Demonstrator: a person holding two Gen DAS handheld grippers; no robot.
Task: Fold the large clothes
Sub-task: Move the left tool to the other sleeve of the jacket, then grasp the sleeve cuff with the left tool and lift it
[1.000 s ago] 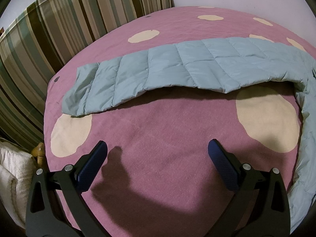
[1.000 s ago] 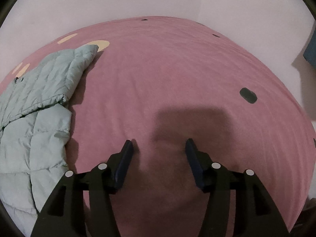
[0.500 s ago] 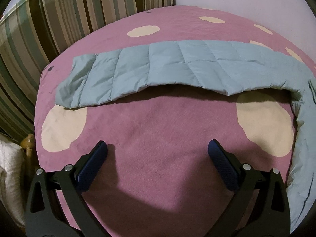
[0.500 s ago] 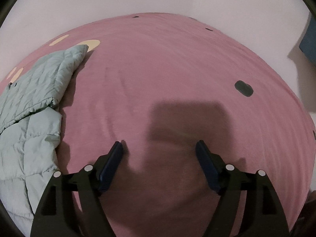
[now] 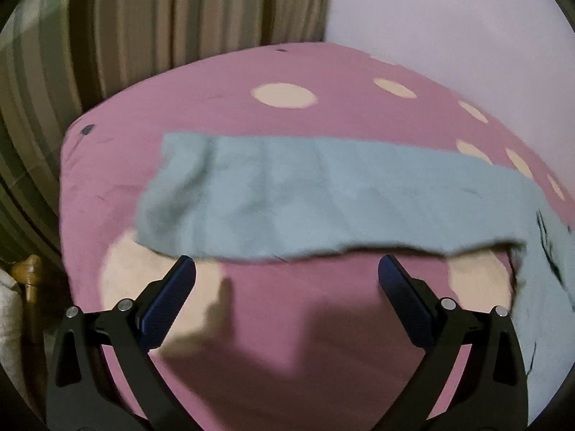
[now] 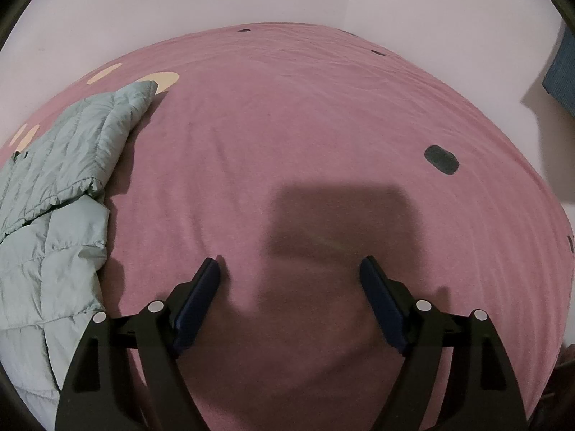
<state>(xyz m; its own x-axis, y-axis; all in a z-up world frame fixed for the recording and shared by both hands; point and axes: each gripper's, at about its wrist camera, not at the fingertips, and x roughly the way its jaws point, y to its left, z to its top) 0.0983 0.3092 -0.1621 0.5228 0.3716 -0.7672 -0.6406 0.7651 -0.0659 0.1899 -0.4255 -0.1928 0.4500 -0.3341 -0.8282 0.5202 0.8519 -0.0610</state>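
**Q:** So, where does the jacket (image 5: 323, 197) lie, and how do the tongs stand?

**A:** It lies on the pink bed (image 5: 287, 309). One quilted sleeve stretches flat across the left wrist view; the body bunches at the left of the right wrist view, its other sleeve (image 6: 118, 115) angled up the cover. The left gripper (image 5: 286, 267) is spread wide and empty, its tips just short of the sleeve's near hem. The right gripper (image 6: 289, 269) is opening (nothing between its pads, only bare cover below).

**Q:** What could go wrong from here?

**A:** Judging by the layout, the puffy fabric may be the trouble: a shallow pinch at the hem could catch only the top layer, and a slick shell may slide out mid-fold. The left view is blurred, so a hurried closing could miss the hem or grab the cover too. The right gripper is well apart from the jacket and has a reach to make.

**Q:** And room to move?

**A:** Plenty on the right, broad open cover up to the pale wall. Tighter on the left: a striped curtain (image 5: 107, 54) hangs beside the bed's edge, and a wooden post (image 5: 27, 269) stands near the corner.
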